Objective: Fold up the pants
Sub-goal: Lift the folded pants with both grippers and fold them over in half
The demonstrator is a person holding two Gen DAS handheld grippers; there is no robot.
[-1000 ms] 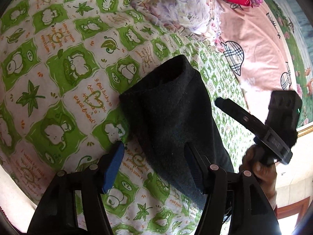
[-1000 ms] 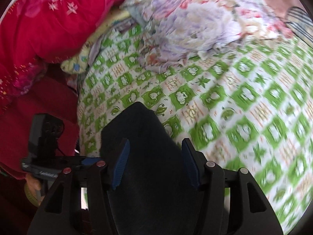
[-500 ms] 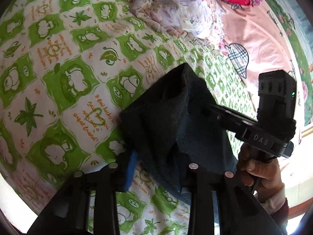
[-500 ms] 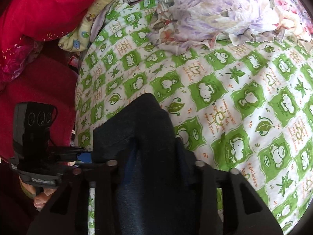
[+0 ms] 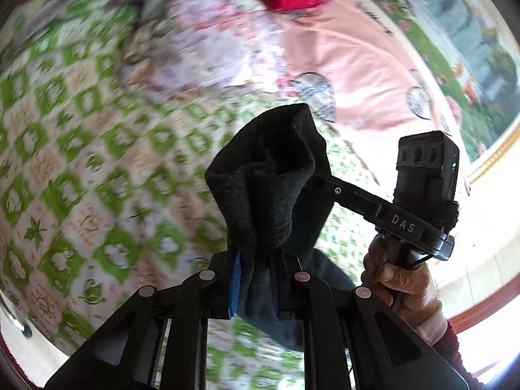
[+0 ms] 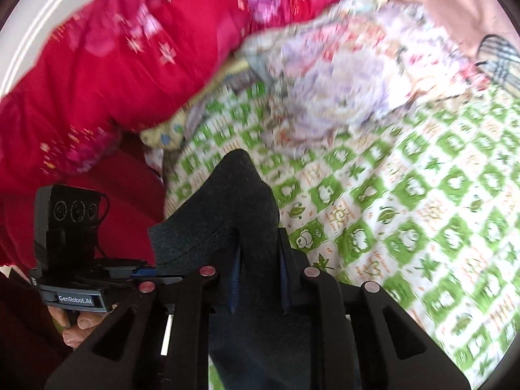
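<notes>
We grip the pants (image 5: 269, 195) edge in both closing tongs, left (image 5: 255, 287) and right (image 6: 258, 281), to raise a fold off the bed (image 6: 422, 211).

"DAS" in pale letters on the black bar of the right gripper (image 5: 401, 217), at 3 o'clock in left wrist view. "GenRobot.AI" on left gripper (image 6: 79, 299) front plate, at 8 o'clock in right wrist view. Bedsheet (image 6: 406, 214) orange script too blurred to read.
</notes>
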